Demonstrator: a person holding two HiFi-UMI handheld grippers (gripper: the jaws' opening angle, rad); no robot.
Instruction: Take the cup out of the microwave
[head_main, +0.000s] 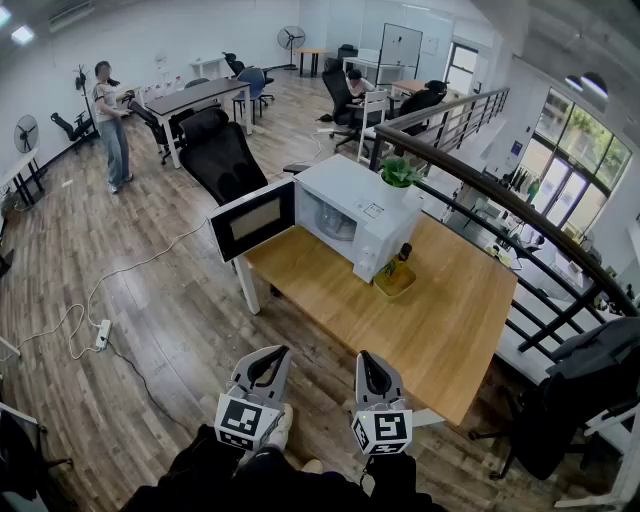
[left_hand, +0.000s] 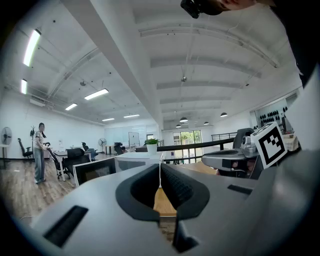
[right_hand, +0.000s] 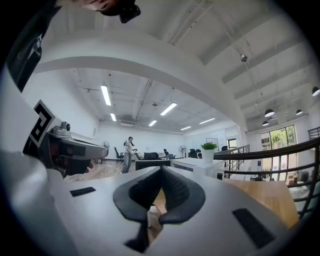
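**Door open, cup not yet reached**

Far left, a bystander (head_main: 110, 125) stands by the desks, well clear of the work. A cable (head_main: 102, 333) trails over the floor toward the table (head_main: 440, 320).

Door (head_main: 252, 220) of the microwave (head_main: 350, 205) is swung fully out to the left, so the opening step looks done. Cavity is lit. A pale shape sits inside, most likely the cup (head_main: 336, 224), though it is too small to be sure. It sits in the oven, untouched.

Plant (head_main: 398, 173) sits on top of the microwave. Bottle (head_main: 398, 262) stands on the table just beside the microwave's right front corner.

Left gripper (head_main: 274, 356): jaws closed tip to tip, nothing between them, held low and close to the holder's body, well apart from the table edge.

Right gripper (head_main: 368, 358): same posture, jaws together, empty, just beside the left one.

Judgement: early stage. What is left is nearly everything that matters: the walk-in to the table, the jaws spread, a reach into the cavity, a grip on the cup, and the lift out past the door. Which gripper will do the reach is not evident.
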